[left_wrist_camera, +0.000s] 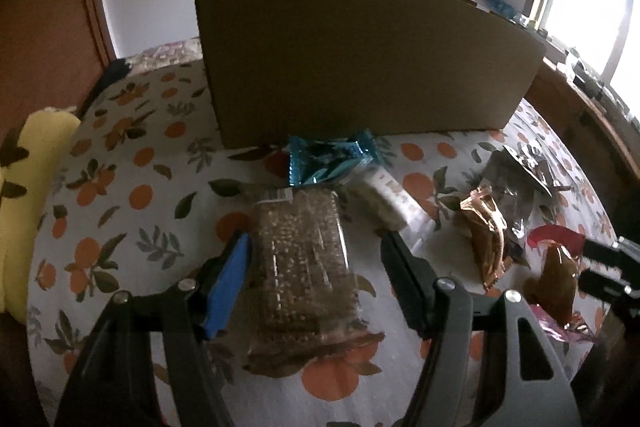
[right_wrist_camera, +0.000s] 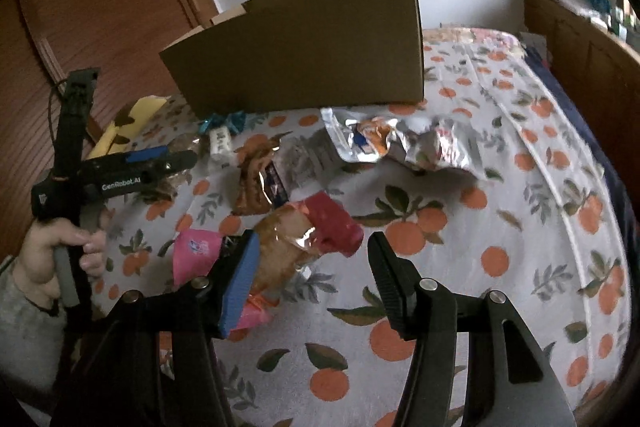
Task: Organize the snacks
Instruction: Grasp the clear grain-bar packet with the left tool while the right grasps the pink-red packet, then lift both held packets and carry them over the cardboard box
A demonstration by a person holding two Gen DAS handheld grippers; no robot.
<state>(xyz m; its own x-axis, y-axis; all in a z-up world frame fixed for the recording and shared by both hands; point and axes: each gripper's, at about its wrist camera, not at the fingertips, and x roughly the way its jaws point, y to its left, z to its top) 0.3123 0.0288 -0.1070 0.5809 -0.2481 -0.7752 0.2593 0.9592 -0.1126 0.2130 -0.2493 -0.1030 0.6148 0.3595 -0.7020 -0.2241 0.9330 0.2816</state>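
Note:
A clear pack of brown grain bars (left_wrist_camera: 304,267) lies on the orange-print bedsheet (left_wrist_camera: 120,211). It sits between the jaws of my left gripper (left_wrist_camera: 316,239), which is open, with a gap at the black finger's side. My right gripper (right_wrist_camera: 313,237) is open over a brown snack packet with a red end (right_wrist_camera: 304,239). Its blue pad is beside the packet and the black finger stands apart. Behind the snacks stands an open cardboard box (left_wrist_camera: 360,59) (right_wrist_camera: 304,59). The left gripper (right_wrist_camera: 160,163) also shows in the right wrist view, held by a hand (right_wrist_camera: 60,247).
Loose snacks lie before the box: a teal wrapper (left_wrist_camera: 332,157), a white bar (left_wrist_camera: 384,199), a gold-brown packet (right_wrist_camera: 260,179), silver pouches (right_wrist_camera: 360,139) and a pink packet (right_wrist_camera: 196,251). A yellow cushion (left_wrist_camera: 28,187) lies at the left. Bare sheet (right_wrist_camera: 500,227) stretches right.

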